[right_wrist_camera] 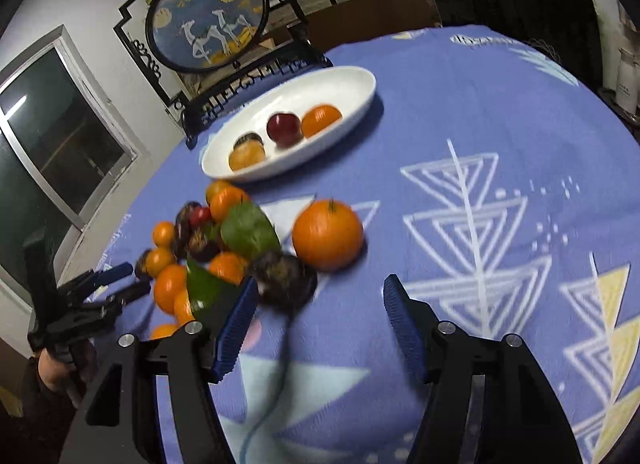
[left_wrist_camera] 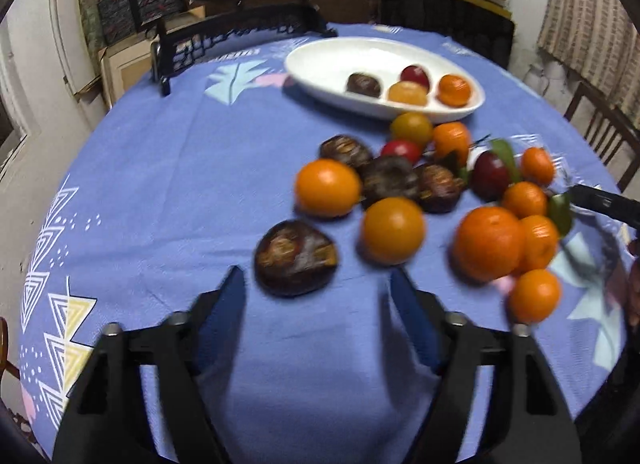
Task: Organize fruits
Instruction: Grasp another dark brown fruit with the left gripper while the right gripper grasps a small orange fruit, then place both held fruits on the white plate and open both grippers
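Loose fruit lies on the blue tablecloth: oranges, dark brown fruits, red ones, some with green leaves. A white oval dish farther back holds several fruits. My left gripper is open above the cloth, and the nearest dark fruit lies just ahead of its tips without touching them. My right gripper is open too. A dark fruit sits beside its left finger, and a large orange lies ahead. The left gripper shows at the pile's far side.
A round painted screen on a black stand rises behind the dish. A wooden chair stands at the table's right edge. A window is on the left wall. Shelves line the back.
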{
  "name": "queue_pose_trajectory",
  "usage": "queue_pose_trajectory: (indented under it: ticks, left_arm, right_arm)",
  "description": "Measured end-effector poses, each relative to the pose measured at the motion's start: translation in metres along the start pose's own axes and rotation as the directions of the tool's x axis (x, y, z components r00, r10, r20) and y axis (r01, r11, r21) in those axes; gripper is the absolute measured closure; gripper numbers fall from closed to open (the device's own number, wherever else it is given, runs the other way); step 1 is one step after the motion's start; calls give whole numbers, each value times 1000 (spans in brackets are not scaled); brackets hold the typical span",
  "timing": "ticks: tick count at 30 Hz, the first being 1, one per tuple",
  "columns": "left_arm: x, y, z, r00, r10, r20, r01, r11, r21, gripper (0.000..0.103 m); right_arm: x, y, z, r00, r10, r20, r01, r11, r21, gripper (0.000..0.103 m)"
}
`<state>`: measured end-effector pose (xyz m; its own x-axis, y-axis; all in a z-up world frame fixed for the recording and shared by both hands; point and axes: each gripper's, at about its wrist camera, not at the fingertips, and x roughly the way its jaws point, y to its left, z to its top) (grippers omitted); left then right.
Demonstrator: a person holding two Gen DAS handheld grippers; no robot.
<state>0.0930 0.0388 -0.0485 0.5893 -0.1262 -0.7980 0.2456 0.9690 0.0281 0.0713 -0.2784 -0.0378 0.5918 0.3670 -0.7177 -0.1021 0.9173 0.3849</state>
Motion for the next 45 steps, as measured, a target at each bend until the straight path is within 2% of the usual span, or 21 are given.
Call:
queue_pose_trajectory:
  ticks: [1,6,10,11,12,17,22,25,29,30,31,33,38,43,45]
  left_arm:
    - [5,5,0,1000,7,-21,-7,1000,-4,48]
    - [12,17,8,1000,-7,-21,7,1000,-28,47]
    - [15,8,13,999,-10,-38,10,1000,12,48]
    - [15,9,13,999,-16,-37,16,1000,5,54]
    - [14,10,13,999,-29,-29,29,1000,0,58]
    - [1,5,6,996,-79,41,79,997,0,59]
    - [-12,1,3,992,-104,77,105,994,-18,59]
    - [-17,-4,1,990,-109,88,110,994,-7,58]
    - [-23,-10,0,988,-119,95,119,993,3,58]
    - [-24,-11,-1,988,-120,97,120,993,4,58]
    - [-25,-11,-1,987,-123,100,123,992,5,58]
    - [-26,-11,-1,987,-122,102,122,992,4,58]
    - [-32,-7,3,985,-123,120,125,992,-9,58]
    - [-43,-12,22,979,-139,146,137,990,24,58]
    - [-44,-15,33,977,-154,150,151,988,32,58]
  right_arm:
    - [-1,0,-2,1000,-3,-1,3,1000,1,37]
    - [-7,1,-2,999,-40,21,40,999,-20,37]
    - [-1,4,2,998,-66,8,66,997,-48,37]
    - [2,6,3,996,-89,10,90,994,-69,37]
    - [3,9,4,994,-107,16,108,990,-86,37]
    - [7,15,15,990,-139,35,143,982,-124,37]
    - [13,6,29,997,-83,6,83,996,-31,37]
    - [18,8,35,995,-99,17,100,995,-27,37]
    - [33,8,40,995,-99,-10,98,995,-12,37]
    - [38,8,40,995,-102,-20,101,995,-21,39]
    - [45,7,40,993,-108,-39,107,994,-24,49]
    - [49,7,39,994,-103,-42,101,994,-35,58]
    - [33,4,37,997,-79,7,79,997,-15,58]
    - [4,14,40,1000,-12,14,13,999,-37,58]
    - [-9,19,46,999,39,12,-39,998,-39,58]
